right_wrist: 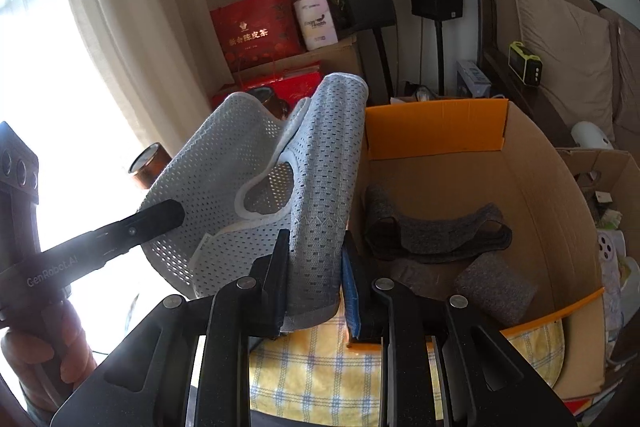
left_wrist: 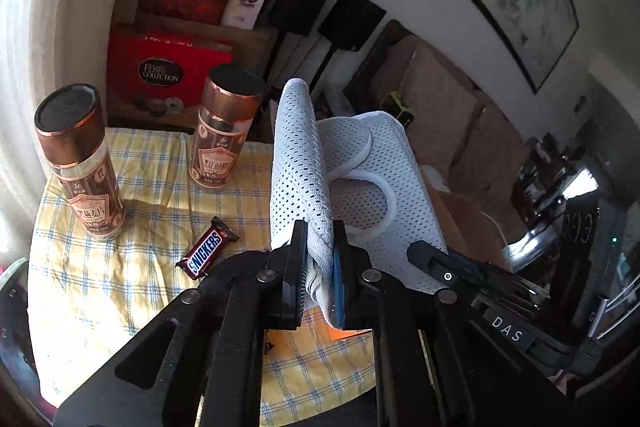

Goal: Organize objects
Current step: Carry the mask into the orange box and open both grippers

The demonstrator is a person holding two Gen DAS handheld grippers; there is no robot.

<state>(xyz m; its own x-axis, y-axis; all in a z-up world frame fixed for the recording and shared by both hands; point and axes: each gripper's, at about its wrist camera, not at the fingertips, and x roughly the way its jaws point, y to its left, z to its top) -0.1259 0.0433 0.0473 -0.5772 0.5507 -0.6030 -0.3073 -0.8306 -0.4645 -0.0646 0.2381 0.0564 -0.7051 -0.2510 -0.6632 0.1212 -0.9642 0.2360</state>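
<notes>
the left gripper [left_wrist: 320, 267] pinches a white mesh cloth [left_wrist: 304, 163] above a checked tablecloth [left_wrist: 140, 267], near a snickers bar [left_wrist: 206, 253] and two brown jars [left_wrist: 78, 163].

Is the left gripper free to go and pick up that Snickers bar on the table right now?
Probably not yet. The left gripper is shut on the white mesh garment, which the right gripper also clamps. The Snickers bar lies uncovered on the checked cloth, nothing over it, so letting go first would likely free the way.

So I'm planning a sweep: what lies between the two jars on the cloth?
Only bare checked cloth between the two jars, in the left wrist view.
</notes>
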